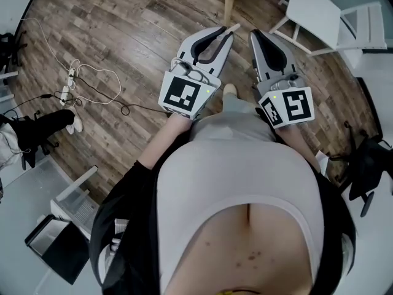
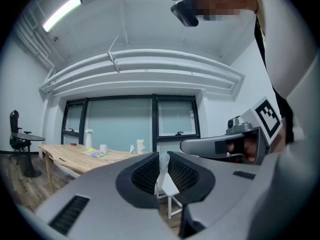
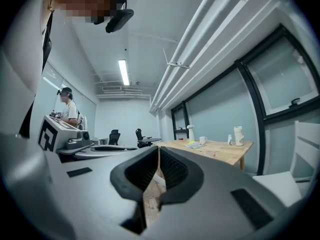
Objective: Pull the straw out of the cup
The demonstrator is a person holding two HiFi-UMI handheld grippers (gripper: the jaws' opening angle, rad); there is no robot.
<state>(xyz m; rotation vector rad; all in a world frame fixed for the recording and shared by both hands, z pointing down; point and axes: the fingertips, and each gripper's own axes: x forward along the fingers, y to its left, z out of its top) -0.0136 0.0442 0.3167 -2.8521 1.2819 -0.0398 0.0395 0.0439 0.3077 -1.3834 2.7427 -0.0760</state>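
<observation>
Left gripper (image 1: 231,31) and right gripper (image 1: 254,35) are both clenched, empty as far as shows. The cups (image 2: 103,148) stand well off on the wooden table (image 2: 65,156), at nine o'clock in the left gripper view and three o'clock in the right, with no straw discernible. Best to walk up square, find the straw's cup, and release the jaws before reaching — not after.

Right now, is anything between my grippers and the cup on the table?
Nothing visible. Only floor lies between the left gripper, the right gripper and the table holding the cup; the chair stands off to the right. No straw shows.
</observation>
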